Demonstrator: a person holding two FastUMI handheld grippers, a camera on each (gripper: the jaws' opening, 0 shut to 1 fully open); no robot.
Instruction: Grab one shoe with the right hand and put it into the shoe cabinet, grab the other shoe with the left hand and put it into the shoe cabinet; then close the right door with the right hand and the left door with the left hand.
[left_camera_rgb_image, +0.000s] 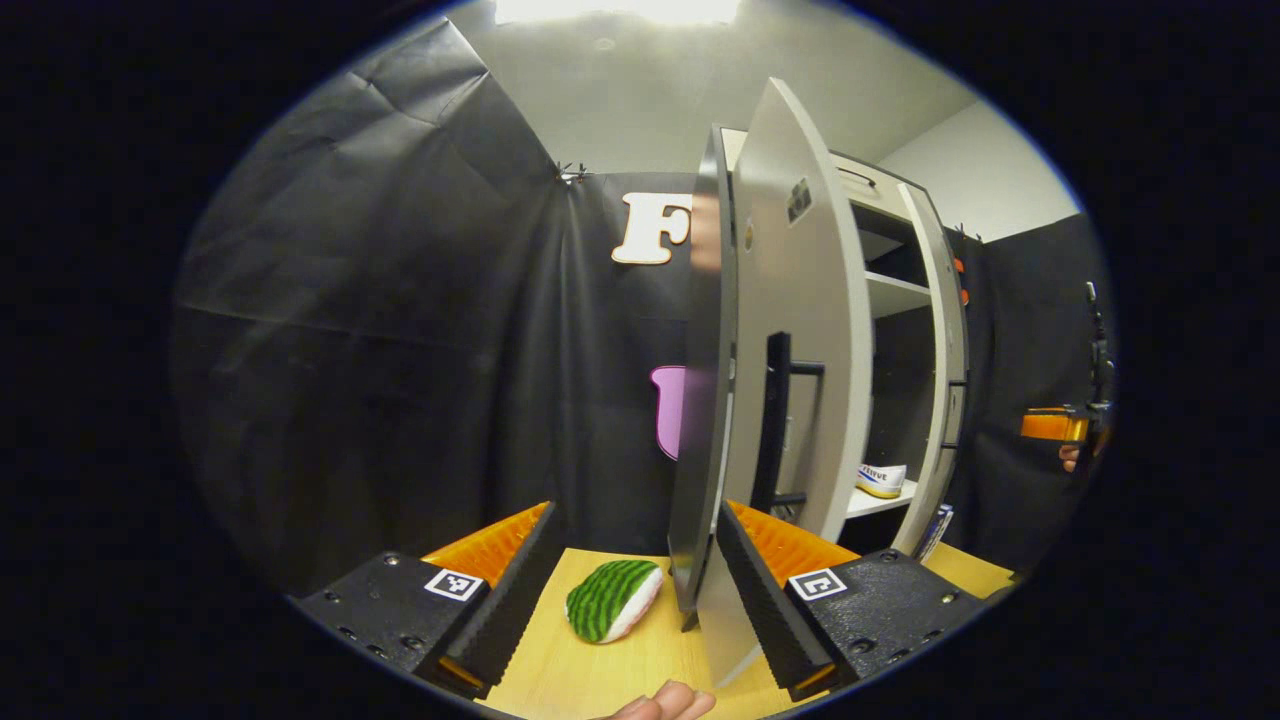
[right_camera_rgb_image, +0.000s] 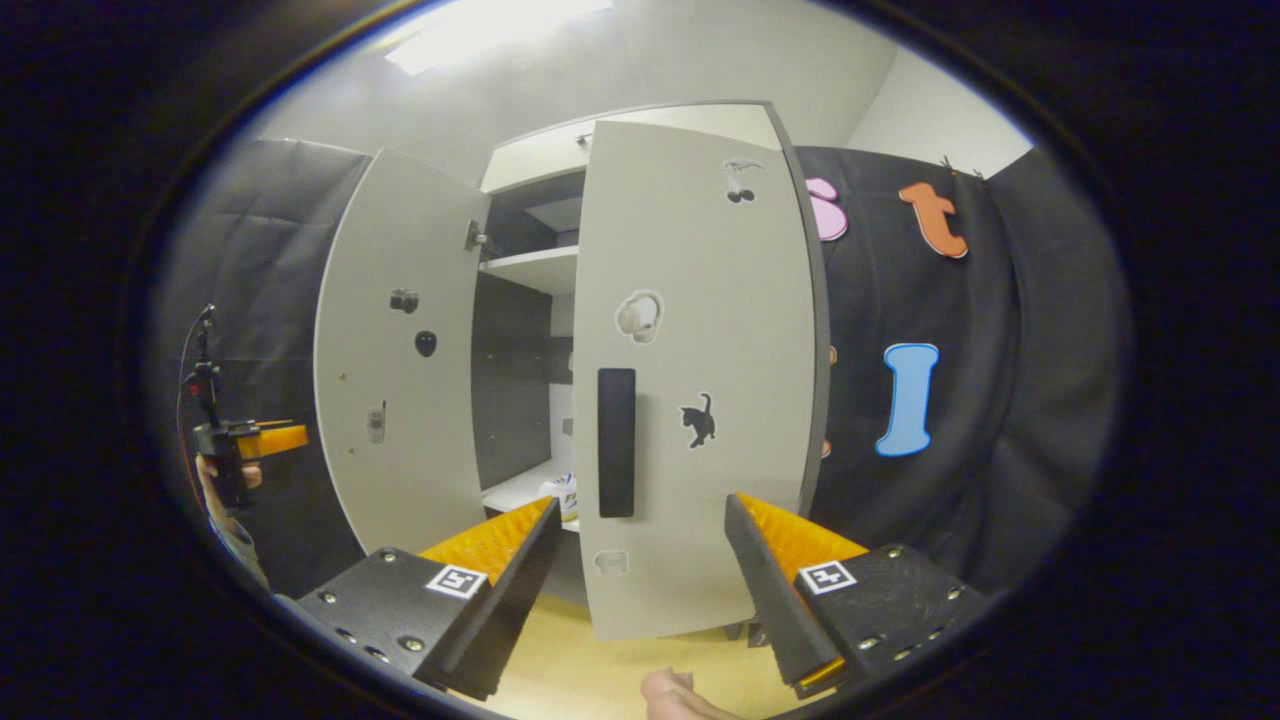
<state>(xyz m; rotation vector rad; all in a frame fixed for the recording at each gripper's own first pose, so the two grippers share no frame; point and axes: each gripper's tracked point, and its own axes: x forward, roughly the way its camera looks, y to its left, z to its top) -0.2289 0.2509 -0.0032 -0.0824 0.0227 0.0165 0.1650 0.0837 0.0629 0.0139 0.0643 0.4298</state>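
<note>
My left gripper (left_camera_rgb_image: 630, 600) is open. The lower edge of the cabinet's left door (left_camera_rgb_image: 795, 330) stands between its fingers, close to the right-hand one, and the door's black handle (left_camera_rgb_image: 775, 420) is just beyond. Through the gap a shoe (left_camera_rgb_image: 882, 480) sits on a low shelf inside the shoe cabinet (left_camera_rgb_image: 890, 295). My right gripper (right_camera_rgb_image: 640, 590) is open in front of the right door (right_camera_rgb_image: 700, 330), which is swung most of the way shut, its black handle (right_camera_rgb_image: 616, 440) just above the fingers. The left door (right_camera_rgb_image: 400, 370) stands wide open, and a shoe (right_camera_rgb_image: 565, 497) shows in the gap.
A green striped soft toy (left_camera_rgb_image: 612, 598) lies on the wooden table (left_camera_rgb_image: 560, 680) between the left fingers. A thumb (left_camera_rgb_image: 665, 703) shows at the bottom edge. The other gripper (left_camera_rgb_image: 1060, 425) hovers far right, and the left one (right_camera_rgb_image: 245, 440) far left with a hand.
</note>
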